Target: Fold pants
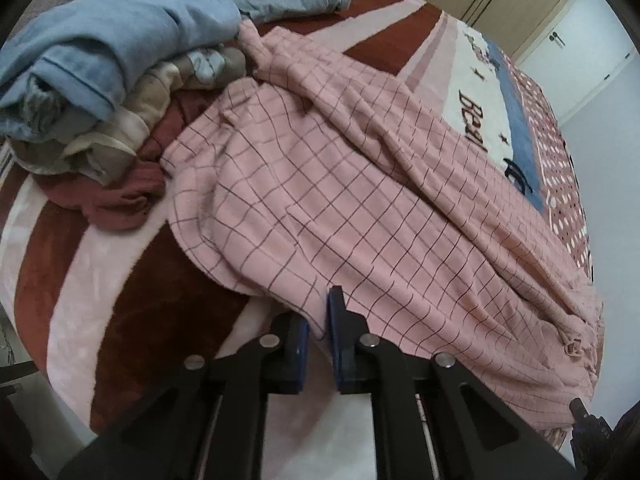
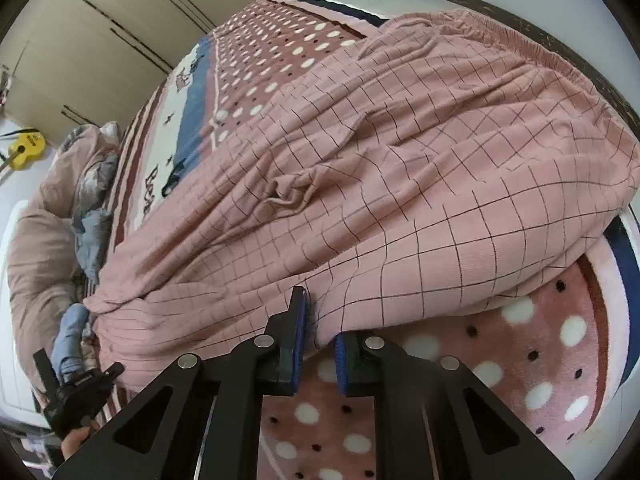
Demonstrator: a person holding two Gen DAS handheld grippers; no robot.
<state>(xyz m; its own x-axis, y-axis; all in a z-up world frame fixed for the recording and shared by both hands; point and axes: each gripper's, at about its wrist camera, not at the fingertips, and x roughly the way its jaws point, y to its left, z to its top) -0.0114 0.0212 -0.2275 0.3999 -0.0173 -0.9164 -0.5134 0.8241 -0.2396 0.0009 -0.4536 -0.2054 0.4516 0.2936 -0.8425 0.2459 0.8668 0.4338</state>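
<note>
Left gripper (image 1: 318,320) and right gripper (image 2: 320,320), each pinching the near hem of the pink checked pants (image 2: 400,184) spread across the blanket (image 2: 540,360) (waistband rightward). Step, judged: first lengthwise fold; next, lift both edges evenly across.

Clothes pile (image 1: 100,92), blanket (image 2: 540,344), wardrobe (image 2: 92,40)

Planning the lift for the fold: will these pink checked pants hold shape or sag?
The pink checked pants will likely sag: the cloth already lies in soft wrinkles. Probably light, as thin folds bunch at the right gripper. The left gripper pinches an edge, so the middle should droop.
</note>
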